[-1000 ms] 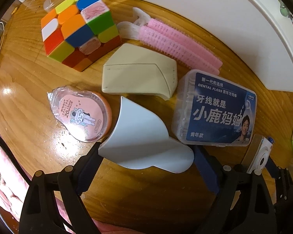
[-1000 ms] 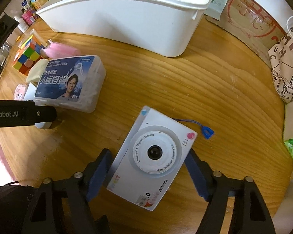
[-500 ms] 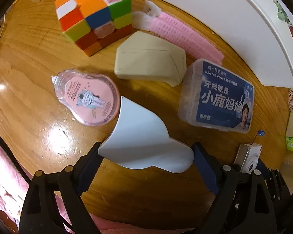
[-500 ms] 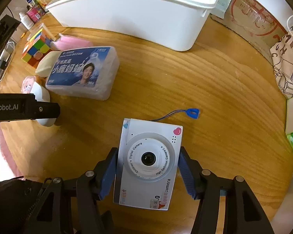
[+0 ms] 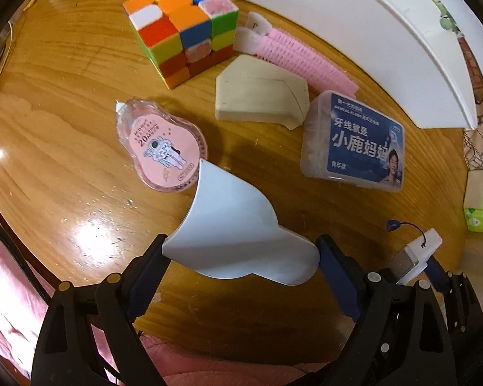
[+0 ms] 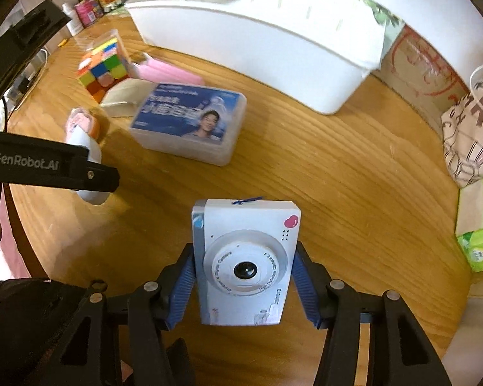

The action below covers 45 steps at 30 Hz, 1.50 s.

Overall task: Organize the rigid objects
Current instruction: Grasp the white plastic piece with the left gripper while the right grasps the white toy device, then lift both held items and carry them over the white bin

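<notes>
My left gripper (image 5: 241,257) is shut on a pale blue curved plastic piece (image 5: 232,228) and holds it above the wooden table (image 5: 64,167). My right gripper (image 6: 244,286) is shut on a white toy camera (image 6: 244,260), lifted off the table with its lens facing the view. The camera's edge also shows in the left wrist view (image 5: 415,257). A white bin (image 6: 273,32) stands at the back. The left gripper's body (image 6: 48,167) shows at the left of the right wrist view.
On the table lie a colour cube (image 5: 180,35), pink hair rollers (image 5: 299,61), a beige block (image 5: 260,96), a pink correction tape (image 5: 161,151) and a dental floss box (image 5: 354,144). A green tissue pack (image 6: 476,241) and a printed bag (image 6: 470,128) sit at the right.
My right gripper closed on the camera and lifted it. My left gripper rose and drew back with the blue piece.
</notes>
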Each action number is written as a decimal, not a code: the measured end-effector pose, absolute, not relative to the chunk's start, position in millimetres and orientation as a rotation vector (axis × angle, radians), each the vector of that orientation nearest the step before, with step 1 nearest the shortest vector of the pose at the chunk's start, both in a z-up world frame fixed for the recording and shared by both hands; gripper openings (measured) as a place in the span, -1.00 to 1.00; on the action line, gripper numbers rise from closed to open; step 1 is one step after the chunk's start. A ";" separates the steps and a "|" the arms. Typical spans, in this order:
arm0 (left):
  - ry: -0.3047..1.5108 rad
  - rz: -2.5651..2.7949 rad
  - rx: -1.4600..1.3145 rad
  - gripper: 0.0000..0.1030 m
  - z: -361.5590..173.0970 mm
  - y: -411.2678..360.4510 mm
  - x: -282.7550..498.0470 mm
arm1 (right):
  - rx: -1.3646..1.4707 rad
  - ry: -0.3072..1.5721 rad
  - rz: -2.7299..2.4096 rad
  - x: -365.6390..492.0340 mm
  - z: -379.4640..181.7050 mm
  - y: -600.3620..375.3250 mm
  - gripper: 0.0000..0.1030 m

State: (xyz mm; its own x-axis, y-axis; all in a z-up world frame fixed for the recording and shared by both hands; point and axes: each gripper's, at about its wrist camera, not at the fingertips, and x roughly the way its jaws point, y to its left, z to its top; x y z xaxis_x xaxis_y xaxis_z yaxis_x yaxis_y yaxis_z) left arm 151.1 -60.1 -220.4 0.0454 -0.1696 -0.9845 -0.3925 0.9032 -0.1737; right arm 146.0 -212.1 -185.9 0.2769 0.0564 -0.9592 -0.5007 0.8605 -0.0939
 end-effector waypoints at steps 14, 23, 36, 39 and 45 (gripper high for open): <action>1.490 0.123 -0.341 0.77 -167.6 -25.9 121.5 | -0.296 1.174 0.395 142.4 -143.5 -200.6 0.11; 1.405 0.094 -0.269 0.77 -116.8 1.1 140.2 | -0.219 1.065 0.399 170.3 -109.3 -193.0 0.11; 1.261 0.056 -0.217 0.77 -58.1 -13.6 214.8 | -0.192 0.888 0.365 217.0 -50.3 -179.2 0.11; 1.230 0.037 -0.212 0.77 -48.5 -11.7 225.7 | -0.194 0.864 0.358 227.6 -42.5 -177.0 0.11; 1.190 0.002 -0.235 0.77 -35.5 -10.3 250.4 | -0.186 0.826 0.328 255.1 -33.8 -176.0 0.11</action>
State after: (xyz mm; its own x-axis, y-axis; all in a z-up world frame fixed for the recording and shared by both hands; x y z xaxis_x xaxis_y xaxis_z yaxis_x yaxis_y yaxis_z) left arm 250.4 -10.3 -35.5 0.3748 -0.1214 -0.9191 -0.1252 0.9757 -0.1800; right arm 255.1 -176.0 -33.8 0.6312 0.2132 -0.7457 -0.3567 0.9336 -0.0351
